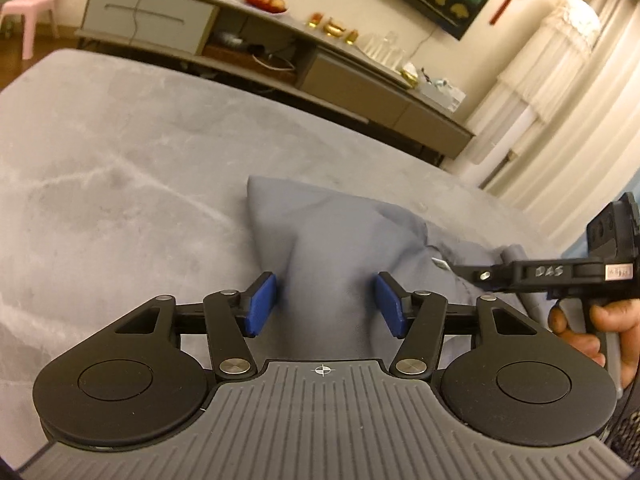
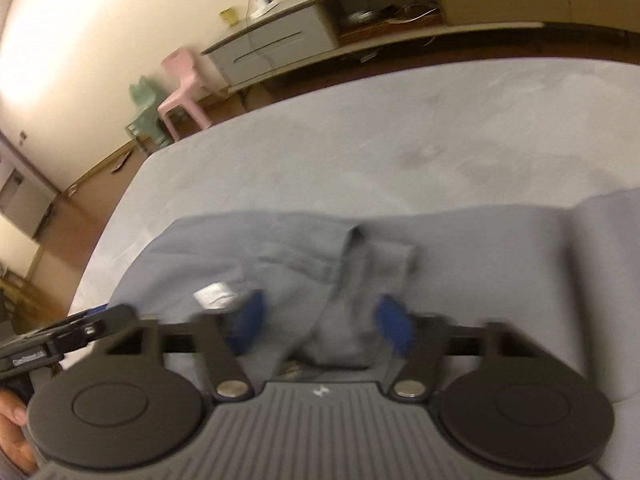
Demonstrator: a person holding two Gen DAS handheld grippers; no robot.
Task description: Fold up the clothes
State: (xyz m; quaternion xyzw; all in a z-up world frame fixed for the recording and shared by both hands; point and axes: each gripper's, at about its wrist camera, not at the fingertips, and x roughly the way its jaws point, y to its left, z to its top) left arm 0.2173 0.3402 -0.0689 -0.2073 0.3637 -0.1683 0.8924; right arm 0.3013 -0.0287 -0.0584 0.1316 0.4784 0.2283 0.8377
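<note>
A blue-grey garment (image 1: pixel 344 240) lies crumpled on a grey bed cover (image 1: pixel 120 152). My left gripper (image 1: pixel 326 304) is open, its blue pads on either side of a raised fold of the cloth. My right gripper (image 2: pixel 320 320) is open too, its blue pads either side of a bunched strip of the garment (image 2: pixel 360 264), with a white label (image 2: pixel 214 296) by the left pad. The right wrist view is blurred. The right gripper (image 1: pixel 464 270) also shows at the right of the left wrist view, over the garment.
A long grey TV cabinet (image 1: pixel 248 52) stands beyond the bed, with a fruit plate (image 1: pixel 266 2) and glasses on it. Pale curtains (image 1: pixel 560 100) hang at the right. A pink chair (image 2: pixel 182 84) and a green chair (image 2: pixel 146 116) stand by the wall.
</note>
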